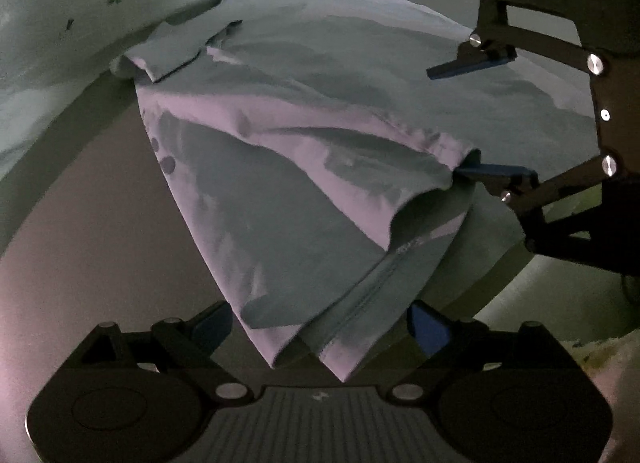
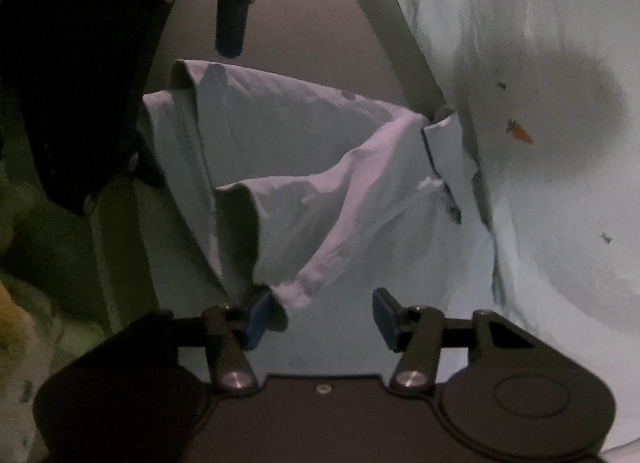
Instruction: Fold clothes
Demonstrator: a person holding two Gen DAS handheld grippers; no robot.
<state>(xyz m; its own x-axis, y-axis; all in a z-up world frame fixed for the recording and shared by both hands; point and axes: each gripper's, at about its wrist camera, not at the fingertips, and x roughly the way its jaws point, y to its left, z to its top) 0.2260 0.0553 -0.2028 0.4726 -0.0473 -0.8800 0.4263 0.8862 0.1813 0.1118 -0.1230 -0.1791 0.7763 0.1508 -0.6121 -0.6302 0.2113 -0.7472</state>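
Pale lilac cotton shirt (image 1: 304, 167), crumpled and half doubled over, spread on a grey table (image 1: 80, 247) beside a white carrot-print cloth (image 1: 60, 43). Step in hand: fold just laid, release under way. Left gripper (image 1: 320, 323) jaws spread wide, straddling the hem, pressing nothing. Right gripper (image 2: 320, 315) jaws half parted, one pad touching a raised fold, grip not evident. Next: fresh pinch at an edge.
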